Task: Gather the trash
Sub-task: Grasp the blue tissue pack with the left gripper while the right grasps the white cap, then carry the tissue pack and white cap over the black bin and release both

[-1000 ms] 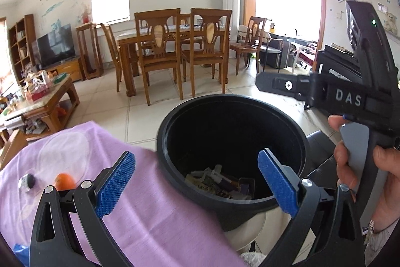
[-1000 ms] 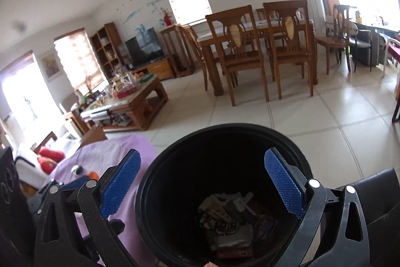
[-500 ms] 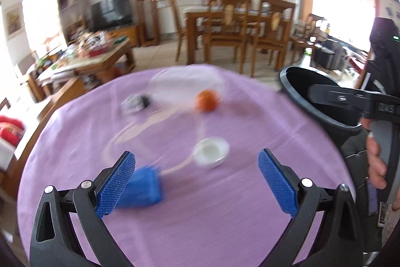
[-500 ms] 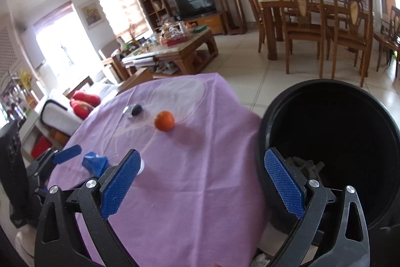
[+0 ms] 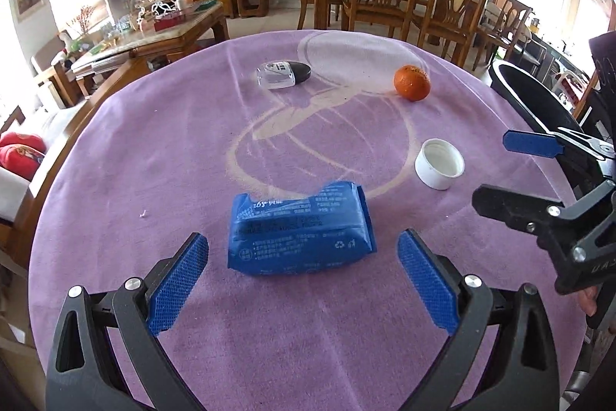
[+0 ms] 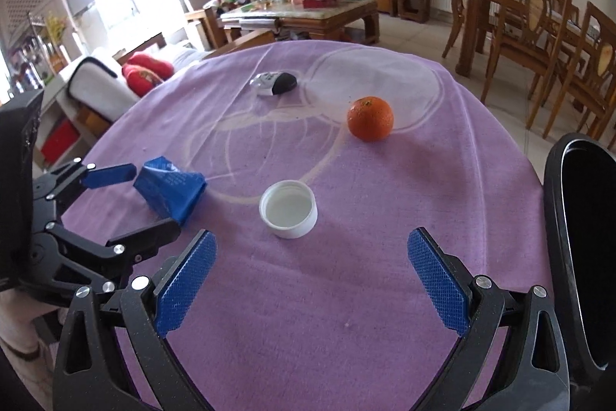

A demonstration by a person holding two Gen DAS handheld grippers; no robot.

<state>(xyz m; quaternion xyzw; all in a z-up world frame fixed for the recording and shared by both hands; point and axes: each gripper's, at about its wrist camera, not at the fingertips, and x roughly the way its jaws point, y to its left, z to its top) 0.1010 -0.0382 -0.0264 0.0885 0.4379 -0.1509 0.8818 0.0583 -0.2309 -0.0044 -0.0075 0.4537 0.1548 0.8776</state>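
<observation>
Tongs both spread wide, empty: left tongs (image 5: 303,284) straddle blue packet (image 5: 301,230), right tongs (image 6: 312,280) near white cap (image 6: 288,203), black bin (image 6: 585,237) at desk (image 6: 385,295) right edge.

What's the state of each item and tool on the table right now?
left tool: open, empty, framing the blue packet
right tool: open, empty, behind the white cap
blue packet: lying flat, crumpled
white cap: open side up
orange: whole, unpeeled
small bottle: on its side
black bin: open
</observation>
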